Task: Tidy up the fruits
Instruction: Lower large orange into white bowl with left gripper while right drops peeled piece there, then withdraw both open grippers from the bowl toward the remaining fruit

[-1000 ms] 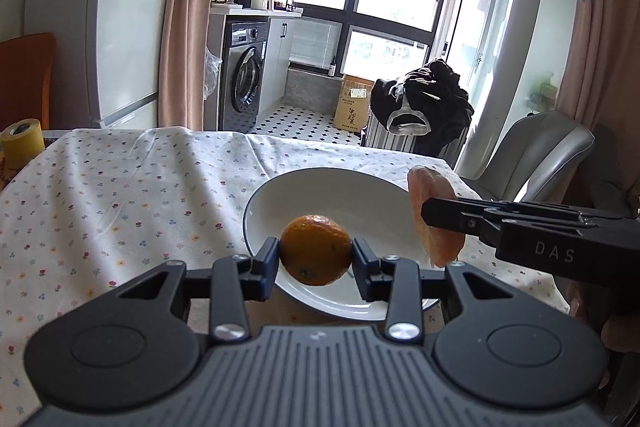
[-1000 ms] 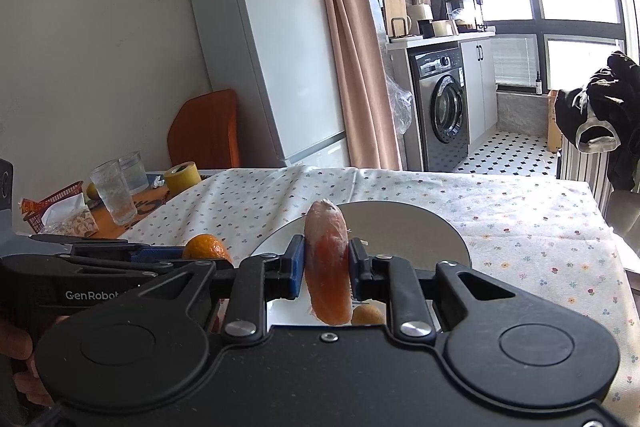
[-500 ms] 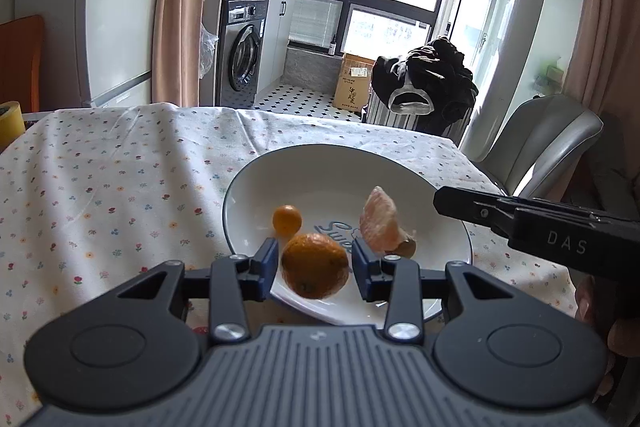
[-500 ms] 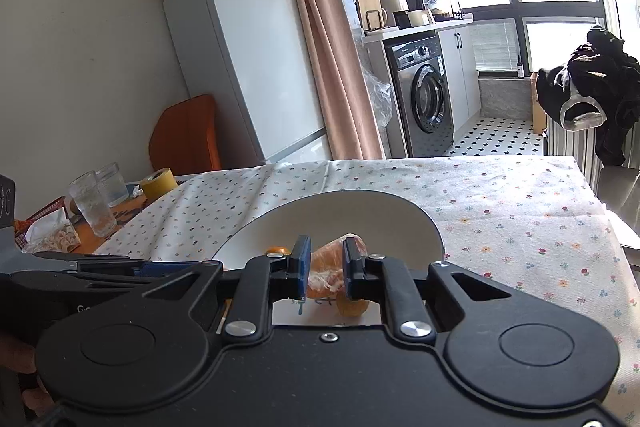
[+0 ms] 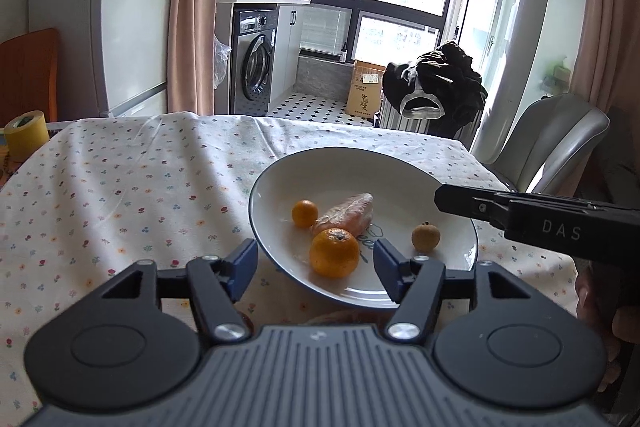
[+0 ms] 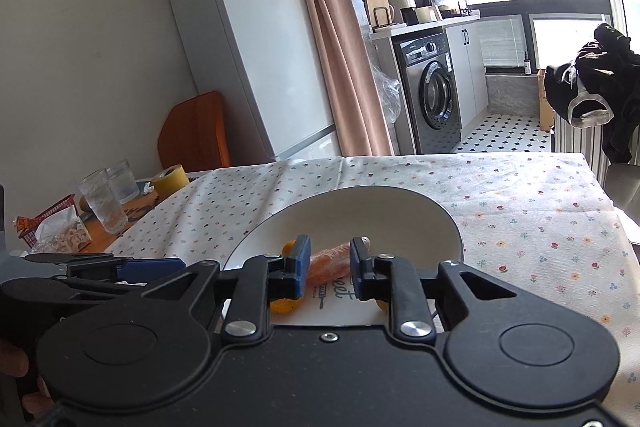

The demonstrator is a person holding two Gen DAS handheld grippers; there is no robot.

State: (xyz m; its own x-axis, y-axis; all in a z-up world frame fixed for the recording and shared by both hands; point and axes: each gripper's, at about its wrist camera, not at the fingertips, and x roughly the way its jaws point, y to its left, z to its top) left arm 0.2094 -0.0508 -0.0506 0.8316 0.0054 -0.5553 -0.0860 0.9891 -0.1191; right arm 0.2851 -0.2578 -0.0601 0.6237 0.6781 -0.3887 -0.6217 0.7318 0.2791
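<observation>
nearest to us, the left claw (image 5: 316, 269) is spread wide with nothing in it, its blue pads either side of the big orange (image 5: 334, 253), which sits free on the near slope of the white plate (image 5: 362, 163). the right claw (image 6: 330, 269) is part open and empty too, poised over the plate with the pink wrapped fruit (image 5: 345, 214) lying between its pads but not pinched.

a little further in, the small orange (image 5: 305, 213) rests just beside the wrapped fruit's near end, and the brownish little fruit (image 5: 426, 237) sits apart on the right side of the plate. so all four pieces are on the plate — we judge the placing step is about done.

to finish it well, we'd lift both claws straight up and back, pads kept wide, so nothing gets nudged. the big orange is round and on a slope; a brush from a pad could roll it into the others or over the rim.

beyond the plate the flowered cloth on the bench (image 5: 132, 179) is bare, and at the far left edge stands a yellow tape roll (image 5: 26, 133). we see no more loose fruit there, though the view is limited.
</observation>
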